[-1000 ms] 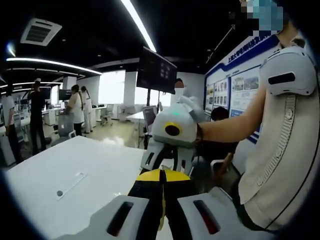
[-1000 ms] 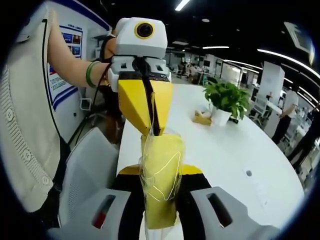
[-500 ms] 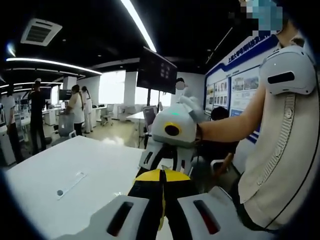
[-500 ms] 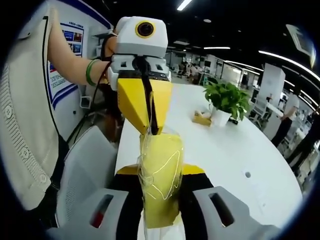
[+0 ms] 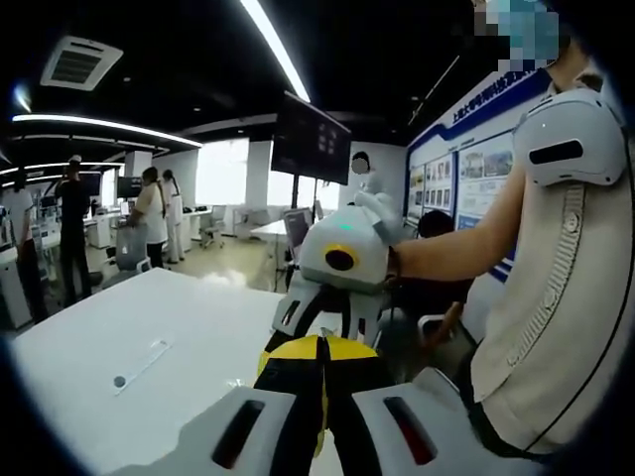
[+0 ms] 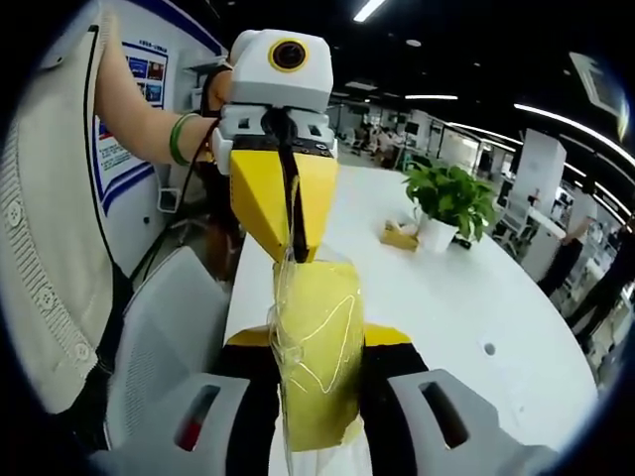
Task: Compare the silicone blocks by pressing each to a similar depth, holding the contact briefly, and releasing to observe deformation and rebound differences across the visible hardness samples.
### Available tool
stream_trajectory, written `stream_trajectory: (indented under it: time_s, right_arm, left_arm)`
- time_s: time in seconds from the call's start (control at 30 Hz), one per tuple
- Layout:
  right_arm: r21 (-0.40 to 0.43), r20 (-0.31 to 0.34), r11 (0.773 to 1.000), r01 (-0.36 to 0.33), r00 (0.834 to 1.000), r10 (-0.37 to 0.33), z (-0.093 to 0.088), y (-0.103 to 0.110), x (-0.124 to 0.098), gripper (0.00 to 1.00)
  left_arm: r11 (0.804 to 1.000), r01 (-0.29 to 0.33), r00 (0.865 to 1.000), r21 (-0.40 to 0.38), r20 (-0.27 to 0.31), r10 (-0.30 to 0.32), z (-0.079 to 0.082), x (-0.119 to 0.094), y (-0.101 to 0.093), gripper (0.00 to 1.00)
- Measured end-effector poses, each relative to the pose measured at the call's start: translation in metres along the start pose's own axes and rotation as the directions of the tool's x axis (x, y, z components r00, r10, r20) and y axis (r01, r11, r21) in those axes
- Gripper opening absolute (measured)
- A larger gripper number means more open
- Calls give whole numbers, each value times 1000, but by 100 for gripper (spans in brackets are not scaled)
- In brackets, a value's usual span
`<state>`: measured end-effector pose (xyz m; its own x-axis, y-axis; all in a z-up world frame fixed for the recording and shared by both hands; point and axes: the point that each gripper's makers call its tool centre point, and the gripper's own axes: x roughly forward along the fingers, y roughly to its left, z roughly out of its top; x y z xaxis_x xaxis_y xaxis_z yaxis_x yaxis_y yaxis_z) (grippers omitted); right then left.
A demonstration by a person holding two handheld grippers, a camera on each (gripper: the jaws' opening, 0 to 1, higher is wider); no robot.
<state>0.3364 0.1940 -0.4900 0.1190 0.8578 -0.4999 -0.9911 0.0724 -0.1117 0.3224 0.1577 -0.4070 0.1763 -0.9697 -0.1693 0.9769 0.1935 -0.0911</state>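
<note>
A white table (image 6: 466, 297) fills the right and centre of the right gripper view and the lower left of the left gripper view; a chair (image 6: 159, 337) sits at lower left of the right gripper view. A potted plant (image 6: 448, 203) stands at centre right of that view, a small tan object (image 6: 401, 236) just beside it.

The yellow block in a clear bag (image 6: 316, 352) is seen at bottom centre of the right gripper view, held up above the table edge. The right gripper (image 6: 317, 397) is clenched on its lower part. The left gripper (image 6: 290, 233) comes in from the upper left, its jaws closed to a slit and pinching the bag's top edge.

In the left gripper view the left gripper (image 5: 322, 397) is closed at bottom centre, and a sliver of yellow is seen between the jaws.

Risk, as judged: with the block held in the air, an equal pressing depth is hard to keep; the slick bag could slip or tear under opposed pull, and the block could drop.
</note>
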Motion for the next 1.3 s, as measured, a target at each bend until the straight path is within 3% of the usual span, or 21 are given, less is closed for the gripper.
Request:
stream_trajectory:
  time_s: [0.2,0.63,0.77,0.97,1.03,1.07,1.13,1.27,1.3]
  right_arm:
    - [3,-28,1000,6,1000,-6,-8,-2,3,32]
    - [32,-22,999,29,999,-28,-16,-5,5,38]
    - [58,-3,997,50,999,-50,-18,-7,4,41]
    - [173,69,979,107,990,-121,-17,-10,-5,44]
    - [245,136,960,132,976,-169,-12,-13,-11,51]
    - [307,158,940,147,966,-203,-12,-16,-15,55]
    - [391,181,905,168,950,-255,-16,-19,-22,64]
    - [489,214,848,207,913,-346,-26,-18,-34,72]
    - [530,221,820,214,899,-378,-29,-18,-39,73]
  left_arm:
    - [1000,-23,1000,-20,8,23,0,-2,7,0]
    - [998,-35,999,-49,18,36,-4,-1,9,0]
    - [997,-42,999,-60,20,43,-6,-1,12,0]
    - [994,-62,998,-86,19,64,-12,-4,18,0]
    - [993,-70,997,-98,13,72,-16,-5,22,0]
    - [991,-85,996,-101,5,86,-20,-6,25,0]
    - [989,-95,995,-115,-3,95,-25,-7,30,0]
    - [982,-124,992,-144,-18,122,-37,-10,39,0]
    - [978,-137,990,-155,-28,135,-42,-11,44,0]
